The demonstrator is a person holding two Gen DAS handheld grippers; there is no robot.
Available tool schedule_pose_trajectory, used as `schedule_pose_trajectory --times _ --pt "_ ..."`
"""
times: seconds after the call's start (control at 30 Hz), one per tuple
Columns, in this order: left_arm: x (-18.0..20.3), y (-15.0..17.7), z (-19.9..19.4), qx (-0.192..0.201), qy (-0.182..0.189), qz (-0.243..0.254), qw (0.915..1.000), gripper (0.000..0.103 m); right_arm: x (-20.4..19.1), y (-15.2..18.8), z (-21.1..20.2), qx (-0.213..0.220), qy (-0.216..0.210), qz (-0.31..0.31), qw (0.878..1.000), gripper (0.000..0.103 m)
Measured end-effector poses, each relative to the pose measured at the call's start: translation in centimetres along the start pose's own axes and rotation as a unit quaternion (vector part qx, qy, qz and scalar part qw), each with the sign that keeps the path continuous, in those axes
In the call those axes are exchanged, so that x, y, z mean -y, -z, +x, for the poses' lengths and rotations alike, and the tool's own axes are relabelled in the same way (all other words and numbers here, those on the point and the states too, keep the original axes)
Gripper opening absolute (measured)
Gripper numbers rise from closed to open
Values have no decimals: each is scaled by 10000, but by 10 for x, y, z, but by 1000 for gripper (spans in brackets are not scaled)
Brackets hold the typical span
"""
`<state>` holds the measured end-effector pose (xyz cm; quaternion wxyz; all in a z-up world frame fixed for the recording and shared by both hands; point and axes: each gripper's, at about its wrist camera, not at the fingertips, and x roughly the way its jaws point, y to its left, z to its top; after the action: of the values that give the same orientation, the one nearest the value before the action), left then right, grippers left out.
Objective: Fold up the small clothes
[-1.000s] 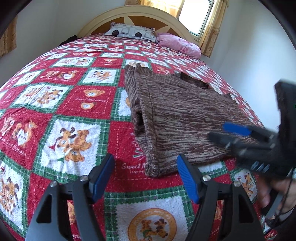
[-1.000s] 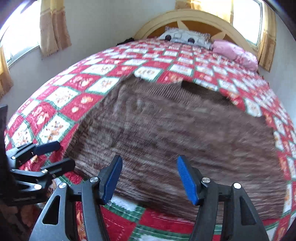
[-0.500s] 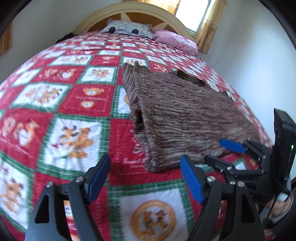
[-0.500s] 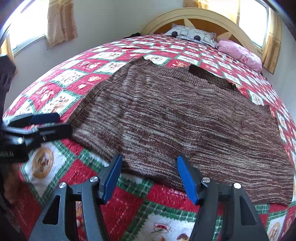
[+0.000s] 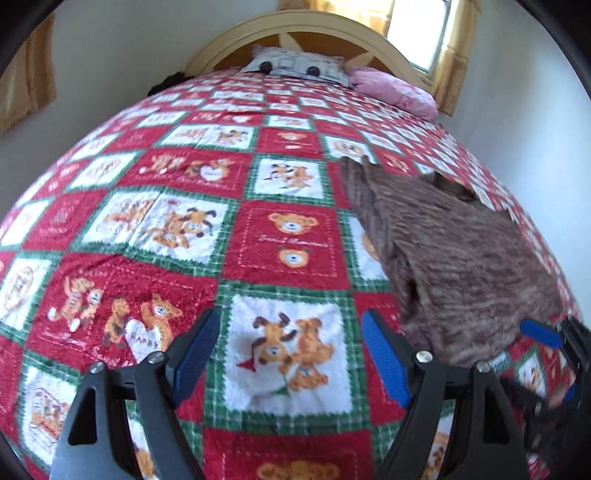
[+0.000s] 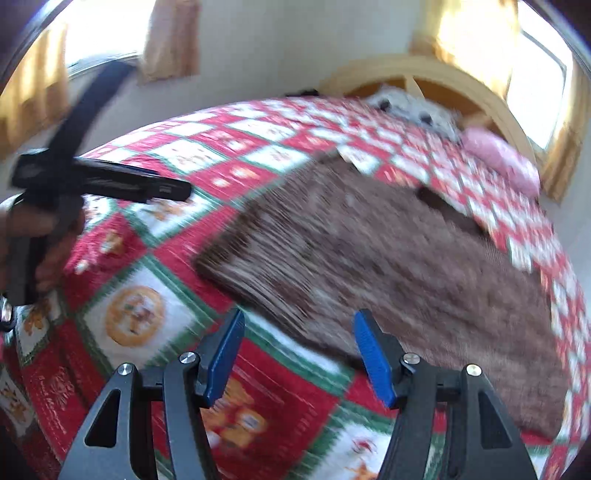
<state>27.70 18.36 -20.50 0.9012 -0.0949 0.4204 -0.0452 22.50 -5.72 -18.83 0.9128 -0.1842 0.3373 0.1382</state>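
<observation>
A brown knitted garment lies flat on the red, white and green bedspread, at the right of the left wrist view. My left gripper is open and empty, over bare bedspread to the garment's left. My right gripper is open and empty, just in front of the garment's near edge. The right gripper also shows at the right edge of the left wrist view. The left gripper, in a hand, shows at the left of the right wrist view. The right wrist view is blurred.
A patterned pillow and a pink pillow lie at the wooden headboard. Windows with yellow curtains are behind. A white wall runs along the bed's right side.
Both grippers have swung left and back from the garment. The left gripper, which faced the garment's near corner, now faces bare bedspread. The garment has not moved.
</observation>
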Motion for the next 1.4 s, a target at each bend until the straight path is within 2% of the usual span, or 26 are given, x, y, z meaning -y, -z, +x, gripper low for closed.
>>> schedule_pose_trajectory --times 0.2,0.3,0.37,0.4,0.43,0.63,0.77,1.03,1.07,1.13,1.23,1.3,1.4 --pt "-1 -9 4 -154 274 -80 9995 82 -42 -15 26 -41 56 -643 9979 63" --pt "0 -22 2 -178 440 -92 9988 82 -49 -20 41 -125 257 -769 9966 62" --pt "2 -31 2 -157 539 -46 9984 82 -46 -23 44 -131 167 -682 9974 46" --pt "5 -36 2 -107 596 5 9982 82 -44 -23 45 -184 77 -638 9978 30" --pt "7 -39 2 -82 640 49 9979 82 -43 -22 45 -187 36 -618 9979 21" --pt "29 -58 24 -116 991 176 9949 82 -37 -20 50 -177 -97 -459 9987 20" --pt "47 -69 46 -133 833 290 9960 82 -38 -20 49 -173 -128 -431 9988 20" --pt "65 -80 78 -278 794 572 9948 80 -39 -18 52 -151 -86 -460 9988 20" --pt "65 -81 82 -289 768 581 9949 79 -40 -18 52 -141 -89 -469 9988 20" --pt "63 -82 88 -310 748 526 9953 68 -39 -18 52 -140 -106 -456 9988 19" --pt "58 -85 91 -281 888 382 9949 63 -37 -18 53 -137 -156 -412 9989 19" --pt "58 -87 93 -348 1057 319 9933 46 -37 -18 53 -134 -174 -396 9990 19" --pt "57 -89 98 -419 1167 208 9921 40 -35 -18 53 -129 -206 -363 9990 19"
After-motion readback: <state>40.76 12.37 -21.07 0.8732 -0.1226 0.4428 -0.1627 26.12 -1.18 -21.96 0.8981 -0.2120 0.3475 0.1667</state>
